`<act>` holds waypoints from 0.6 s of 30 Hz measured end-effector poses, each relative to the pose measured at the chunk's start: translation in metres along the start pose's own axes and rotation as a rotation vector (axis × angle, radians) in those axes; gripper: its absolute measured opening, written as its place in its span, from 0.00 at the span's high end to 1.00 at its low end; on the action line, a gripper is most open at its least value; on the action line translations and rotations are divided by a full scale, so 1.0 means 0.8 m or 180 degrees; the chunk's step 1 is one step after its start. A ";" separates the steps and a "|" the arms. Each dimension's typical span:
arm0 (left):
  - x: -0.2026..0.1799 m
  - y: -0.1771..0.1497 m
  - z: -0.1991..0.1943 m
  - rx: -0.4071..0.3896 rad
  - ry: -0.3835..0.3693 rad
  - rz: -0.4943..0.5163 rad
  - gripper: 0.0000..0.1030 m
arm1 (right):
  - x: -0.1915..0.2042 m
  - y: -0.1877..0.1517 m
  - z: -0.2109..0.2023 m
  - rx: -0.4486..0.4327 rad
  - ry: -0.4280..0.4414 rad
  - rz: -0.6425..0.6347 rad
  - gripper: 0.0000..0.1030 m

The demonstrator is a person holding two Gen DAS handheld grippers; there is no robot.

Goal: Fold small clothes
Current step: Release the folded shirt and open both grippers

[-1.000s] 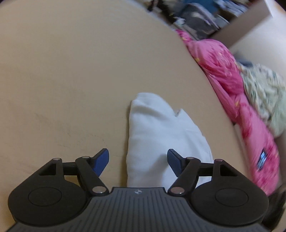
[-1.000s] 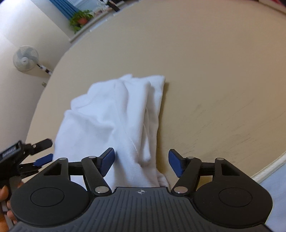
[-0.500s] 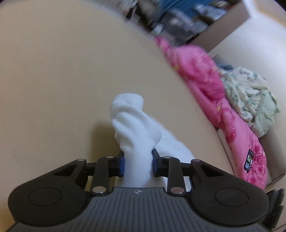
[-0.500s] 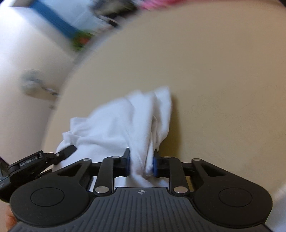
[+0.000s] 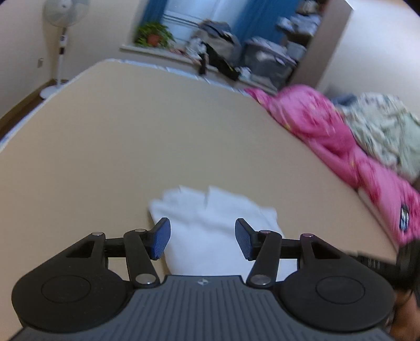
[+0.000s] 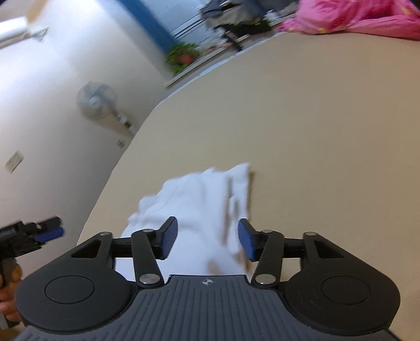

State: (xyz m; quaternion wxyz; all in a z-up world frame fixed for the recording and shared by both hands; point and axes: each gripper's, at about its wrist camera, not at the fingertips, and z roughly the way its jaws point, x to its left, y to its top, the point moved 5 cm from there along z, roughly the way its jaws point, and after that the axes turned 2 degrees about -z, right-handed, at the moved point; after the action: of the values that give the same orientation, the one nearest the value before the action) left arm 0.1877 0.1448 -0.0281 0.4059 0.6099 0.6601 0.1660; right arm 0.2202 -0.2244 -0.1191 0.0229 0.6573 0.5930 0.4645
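Two hand-held grippers spread above one white cloth (image 5: 210, 223) on a beige bed (image 5: 131, 147).
Left hand-held gripper (image 5: 202, 240) and right hand-held gripper (image 6: 207, 241) have both just been opening; their blue pads stand apart with the cloth seen between them, unpinched and lying rumpled on the bare bed. A pink quilt (image 5: 328, 131) is heaped along the bed's far side beside a pale floral one (image 5: 386, 133). A standing fan (image 5: 64, 34) is by the wall, a potted plant (image 5: 153, 35) on the sill, blue curtains (image 5: 252, 18) behind.

Probably bedroom: bedding (image 5: 328, 131), fan (image 5: 63, 15)
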 end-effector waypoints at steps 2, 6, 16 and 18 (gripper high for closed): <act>-0.010 -0.039 0.012 0.0068 -0.0105 0.0012 0.43 | 0.008 -0.017 0.013 0.0204 -0.0069 -0.0243 0.46; -0.020 -0.150 0.095 0.1068 0.0515 0.0595 0.40 | -0.017 -0.057 0.053 0.0761 -0.0631 -0.0343 0.49; -0.030 -0.166 0.053 0.0978 0.0919 0.0724 0.21 | -0.021 -0.067 0.021 0.0830 -0.0956 -0.0587 0.45; -0.047 -0.161 0.023 0.0706 0.0993 0.0717 0.11 | -0.013 -0.066 -0.010 0.0695 -0.1019 -0.0687 0.43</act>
State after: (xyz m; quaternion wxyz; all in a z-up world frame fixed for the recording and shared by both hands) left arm 0.1123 0.0789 -0.1187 0.2082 0.6876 0.6568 0.2289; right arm 0.1765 -0.2212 -0.1508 0.0950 0.6539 0.6955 0.2822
